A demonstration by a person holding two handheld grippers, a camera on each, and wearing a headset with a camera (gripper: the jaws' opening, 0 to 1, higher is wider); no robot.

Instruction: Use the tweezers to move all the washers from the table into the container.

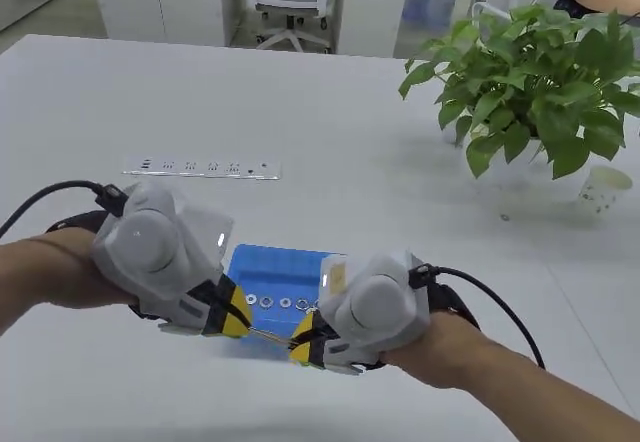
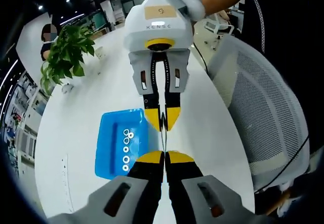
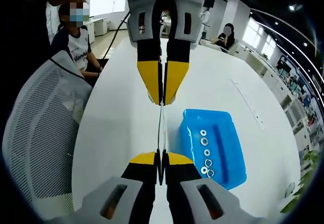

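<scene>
Left gripper [image 1: 236, 324] and right gripper [image 1: 300, 346] face each other tip to tip, low over the near part of the white desk [image 1: 350, 112]. Thin metal tweezers [image 1: 270, 335] bridge the short gap between them, roughly level.

The left gripper's yellow-tipped fingers [image 2: 152, 158] are pressed together on one end of the tweezers. The right gripper's fingers [image 3: 177, 159] are clamped the same way on the other end.

A blue container [image 1: 262, 262] sits on the desk just beyond the grippers, on the side away from the person. A row of washers [image 1: 285, 303] lies on its floor.

Further back a power strip [image 1: 205, 168] lies flat on the desk. A potted plant [image 1: 540, 82] stands off to the right, with a paper cup [image 1: 605, 190] beside it.
</scene>
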